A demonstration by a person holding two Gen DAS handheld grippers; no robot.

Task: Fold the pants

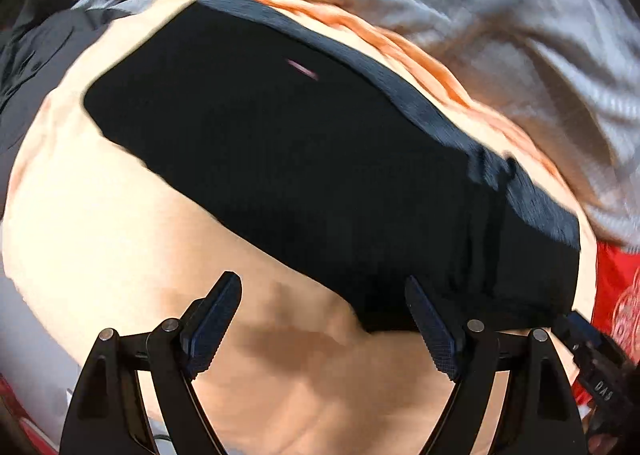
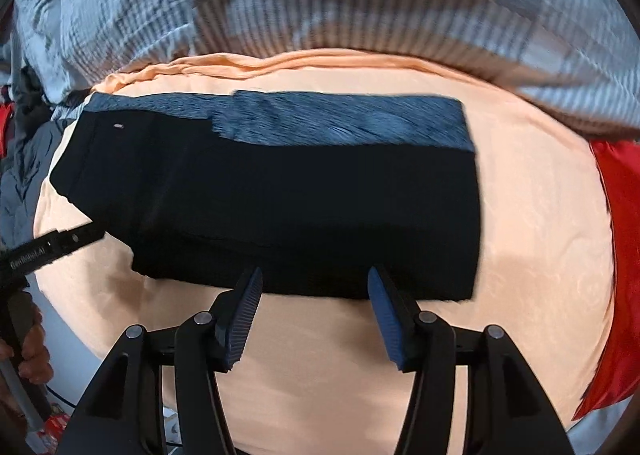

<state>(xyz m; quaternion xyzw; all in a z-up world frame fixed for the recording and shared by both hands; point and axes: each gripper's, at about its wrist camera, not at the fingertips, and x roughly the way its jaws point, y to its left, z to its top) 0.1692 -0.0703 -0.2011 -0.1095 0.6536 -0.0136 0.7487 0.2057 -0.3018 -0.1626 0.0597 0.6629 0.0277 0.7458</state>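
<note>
Both the left gripper (image 1: 324, 305) and right gripper (image 2: 316, 295) gape wide, empty, folded black pants (image 2: 280, 195) just ahead of their fingertips on peach sheet (image 2: 540, 235).

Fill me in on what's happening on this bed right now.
A person is folding black pants on a peach sheet, with a claw tool in each hand. The pants lie flat in a folded rectangle, their blue-grey waistband along the far edge. Both the left claw and the right claw are open and empty, at the near edge. A striped blanket lies behind.
</note>
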